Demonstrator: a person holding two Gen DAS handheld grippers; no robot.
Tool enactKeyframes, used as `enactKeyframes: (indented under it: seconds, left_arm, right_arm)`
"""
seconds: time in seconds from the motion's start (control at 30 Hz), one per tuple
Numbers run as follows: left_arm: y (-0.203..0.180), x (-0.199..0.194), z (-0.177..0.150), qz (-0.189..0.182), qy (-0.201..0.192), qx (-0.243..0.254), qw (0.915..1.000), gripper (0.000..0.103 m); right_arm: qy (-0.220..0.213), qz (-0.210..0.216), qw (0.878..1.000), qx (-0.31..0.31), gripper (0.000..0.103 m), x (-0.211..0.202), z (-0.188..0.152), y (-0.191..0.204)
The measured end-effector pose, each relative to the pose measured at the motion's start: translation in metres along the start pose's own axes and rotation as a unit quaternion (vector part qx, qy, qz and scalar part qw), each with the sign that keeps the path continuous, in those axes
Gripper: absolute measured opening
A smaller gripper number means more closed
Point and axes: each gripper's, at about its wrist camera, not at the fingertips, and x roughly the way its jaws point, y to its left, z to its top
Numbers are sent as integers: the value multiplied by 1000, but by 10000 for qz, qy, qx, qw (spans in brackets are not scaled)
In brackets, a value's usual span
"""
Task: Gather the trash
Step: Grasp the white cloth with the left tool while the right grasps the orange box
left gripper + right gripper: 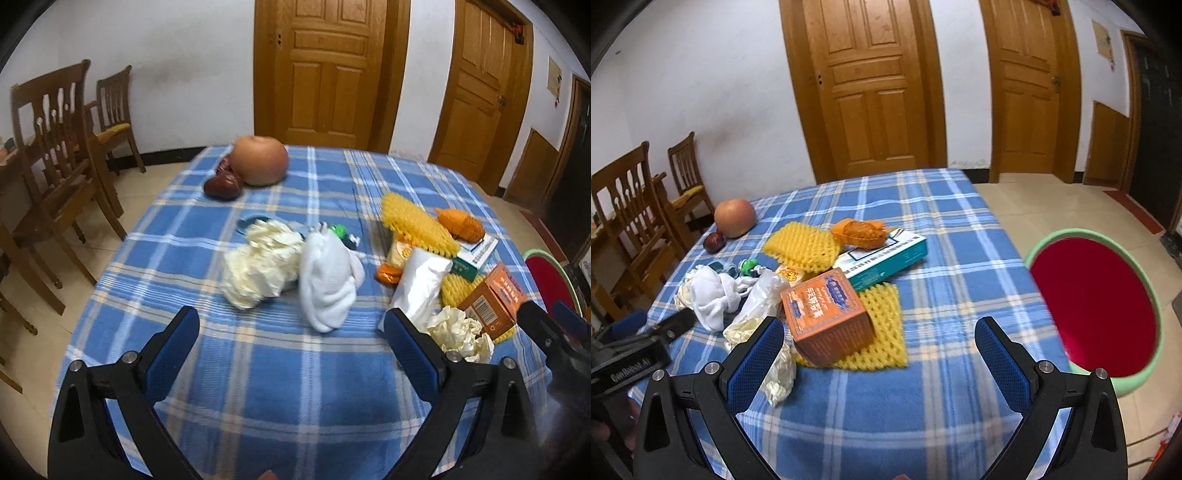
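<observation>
Trash lies on a blue plaid tablecloth (280,387). In the left wrist view my left gripper (291,328) is open and empty, just short of a crumpled cream paper (258,264) and a white cloth bundle (327,280). An orange carton (493,301), yellow foam net (415,221) and silver wrapper (421,286) lie to the right. In the right wrist view my right gripper (879,339) is open and empty, with the orange carton (827,314) on a yellow foam net (886,325) just ahead of its left finger. A teal box (886,254) lies behind.
An apple (260,160) and dark red dates (223,182) sit at the table's far left. A red bin with a green rim (1097,306) stands on the floor right of the table. Wooden chairs (55,147) stand left. Doors are behind.
</observation>
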Motion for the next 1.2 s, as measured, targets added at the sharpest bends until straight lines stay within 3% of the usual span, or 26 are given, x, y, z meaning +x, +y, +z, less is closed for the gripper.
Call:
enactKeyframes:
  seconds: [0.27,0.37,0.43,0.5,0.6,0.87,1.2]
  left_arm:
    - [-5,24,7,-325,190,-166,9992,80]
    - [-6,31,8,-523,290,-246,9979,60]
    - [-5,35,7,-643,381,-288,9968,39]
    - [-5,36,5,-750,414,-331,9958,27]
    - [-4,32,3,-823,367,-352,9953,19]
    - [-6,6,-1,-1115,213,-341,9929,18]
    - [-25,-36,7,-1377,-150,-60,9903,18]
  right_arm:
    - [137,460,9988,-85,80,20,8,6]
    - [161,645,9977,-165,67,22,8,11]
    - [198,712,9971,-182,62,22,8,13]
    - [199,729,9969,-227,59,22,7,15]
    - [232,758,9965,-251,59,25,6,17]
    - [227,873,9957,-203,56,23,7,14]
    - [-125,840,9964,32,56,-9,9,-2]
